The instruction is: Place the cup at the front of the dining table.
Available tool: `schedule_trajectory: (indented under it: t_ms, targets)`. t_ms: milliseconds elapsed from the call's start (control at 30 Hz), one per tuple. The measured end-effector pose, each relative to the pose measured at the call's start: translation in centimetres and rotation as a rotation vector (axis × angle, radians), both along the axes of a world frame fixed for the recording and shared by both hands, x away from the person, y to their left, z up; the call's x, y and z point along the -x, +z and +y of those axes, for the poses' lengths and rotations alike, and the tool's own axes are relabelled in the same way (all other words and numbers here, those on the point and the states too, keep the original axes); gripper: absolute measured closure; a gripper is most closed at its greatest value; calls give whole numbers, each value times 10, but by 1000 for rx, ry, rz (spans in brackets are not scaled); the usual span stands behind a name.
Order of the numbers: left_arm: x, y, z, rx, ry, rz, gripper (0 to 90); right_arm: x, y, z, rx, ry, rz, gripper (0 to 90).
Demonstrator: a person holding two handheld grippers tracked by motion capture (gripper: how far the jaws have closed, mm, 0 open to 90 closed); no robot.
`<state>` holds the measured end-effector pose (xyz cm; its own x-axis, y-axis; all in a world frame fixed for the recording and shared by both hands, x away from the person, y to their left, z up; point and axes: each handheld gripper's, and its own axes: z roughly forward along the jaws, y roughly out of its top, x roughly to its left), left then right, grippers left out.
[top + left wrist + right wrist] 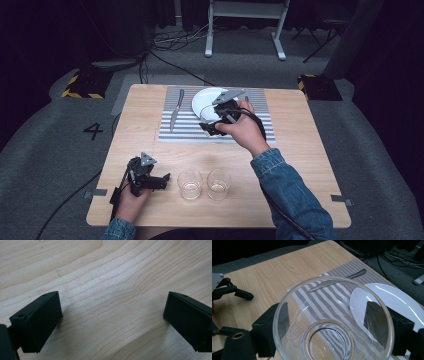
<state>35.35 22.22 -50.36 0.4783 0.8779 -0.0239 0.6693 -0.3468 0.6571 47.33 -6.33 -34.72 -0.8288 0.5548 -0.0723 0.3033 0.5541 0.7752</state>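
Your right gripper [329, 340] fingers clamp the glass [332, 320] above the mat [255, 131], ready for placing; left gripper [159, 181] fingers gape, idle at lower left.

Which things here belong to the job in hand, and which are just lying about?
In the job:
- glass bowl, held between the jaws of the right gripper
- white plate, right beside the bowl
- striped placemat under them

Lying about:
- knife on the mat's left side
- two glasses at the near edge
- left gripper, open over bare table
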Motion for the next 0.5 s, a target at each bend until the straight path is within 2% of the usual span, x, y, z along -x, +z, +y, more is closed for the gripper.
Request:
schedule_trajectory:
  t_ms: [267,500]
  targets:
    - [0,0,0,2,0,2,21,-20,-13,25,15,11,0,184]
    - [0,0,0,-1,-1,1,21,-38,-27,44,11,-6,32,184]
